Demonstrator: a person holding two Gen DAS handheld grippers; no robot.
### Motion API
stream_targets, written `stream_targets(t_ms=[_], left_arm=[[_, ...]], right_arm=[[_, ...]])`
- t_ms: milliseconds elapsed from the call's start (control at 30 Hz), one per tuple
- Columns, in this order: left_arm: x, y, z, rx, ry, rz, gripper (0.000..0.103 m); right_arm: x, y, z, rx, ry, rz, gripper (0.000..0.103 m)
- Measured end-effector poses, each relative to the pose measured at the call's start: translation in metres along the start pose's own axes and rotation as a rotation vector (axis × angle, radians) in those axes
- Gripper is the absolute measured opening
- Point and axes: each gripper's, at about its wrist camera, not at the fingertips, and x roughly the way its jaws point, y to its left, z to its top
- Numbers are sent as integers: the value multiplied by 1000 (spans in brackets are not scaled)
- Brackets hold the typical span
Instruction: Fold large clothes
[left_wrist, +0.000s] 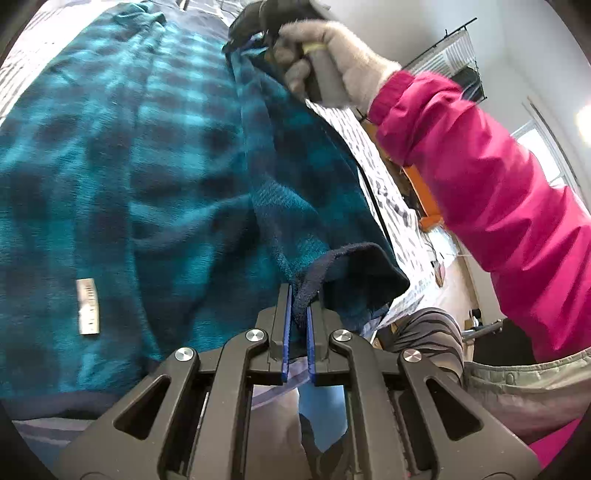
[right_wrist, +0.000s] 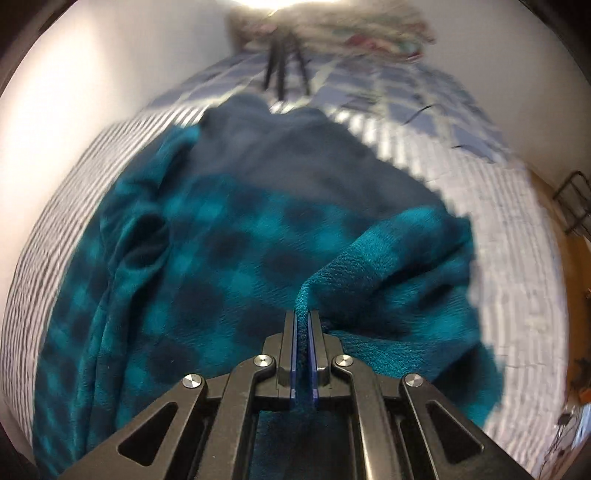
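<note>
Both wrist cameras look steeply down along their tools, close over a teal checked fleece garment (left_wrist: 122, 155) on a bed (right_wrist: 491, 236), which both views share.

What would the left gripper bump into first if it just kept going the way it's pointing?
Probably the checked fleece garment itself: the left gripper already pinches its dark hem, and more fleece lies directly ahead on the bed. Depth is unclear.

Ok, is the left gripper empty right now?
No, the left gripper has its fingers shut on the dark navy cuff of the teal plaid fleece garment.
</note>
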Motion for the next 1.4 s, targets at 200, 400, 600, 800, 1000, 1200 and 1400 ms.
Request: stream_targets(t_ms=[200, 400, 600, 800, 1000, 1200, 1400], left_arm=[[-17, 5, -1, -23, -10, -12, 5], [-32, 25, 9, -133, -55, -52, 46], [1, 32, 30, -173, -19, -20, 48], [41, 35, 38, -145, 30, 41, 34], [25, 36, 36, -133, 1, 55, 0], [20, 47, 24, -173, 12, 81, 0], [8, 42, 21, -154, -10, 81, 0]], right_arm=[[-46, -27, -13, 83, -93, 180, 29], [-100, -106, -46, 266, -194, 169, 44], [-71, -162, -73, 500, -147, 308, 49], [-49, -153, -67, 488, -104, 347, 42], [-65, -120, -46, 255, -80, 223, 3], [-50, -143, -37, 236, -45, 45, 5], [-82, -130, -42, 180, -112, -44, 28]])
